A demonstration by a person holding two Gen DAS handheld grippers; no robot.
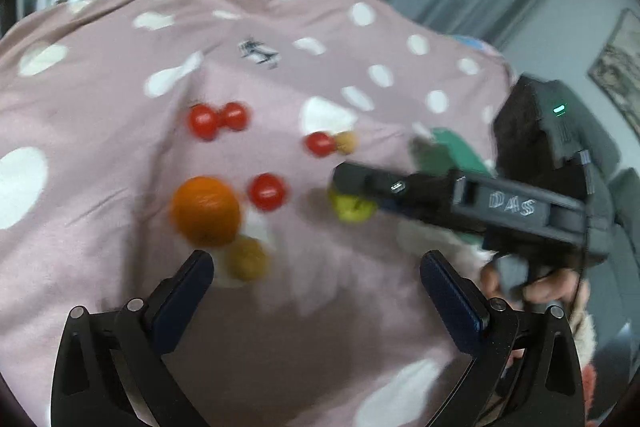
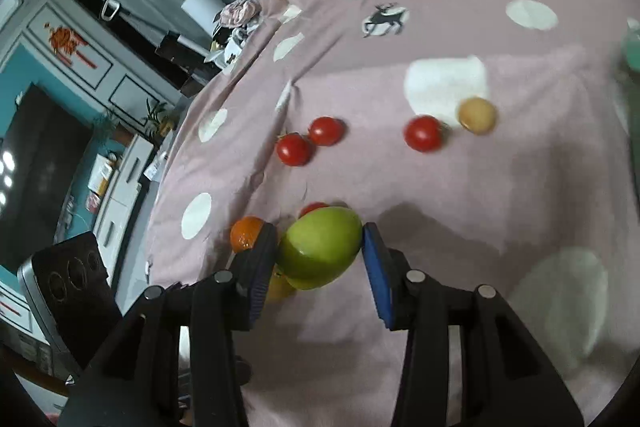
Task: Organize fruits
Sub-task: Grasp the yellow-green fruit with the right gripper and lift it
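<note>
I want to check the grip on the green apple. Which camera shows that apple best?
The right wrist view: the green apple sits large and sharp between the right gripper fingers. In the left wrist view the apple is small, blurred and half hidden under the right gripper.

Your left gripper [image 1: 316,279] hung with its jaws spread wide above the pink dotted cloth [image 1: 100,115], nothing between them. An orange [image 1: 206,209] touched a tan fruit [image 1: 247,258] just ahead of its left finger. Your right gripper [image 1: 356,187] reached over a green fruit [image 1: 353,209]; grip unclear. Four red tomatoes lay beyond.
</note>
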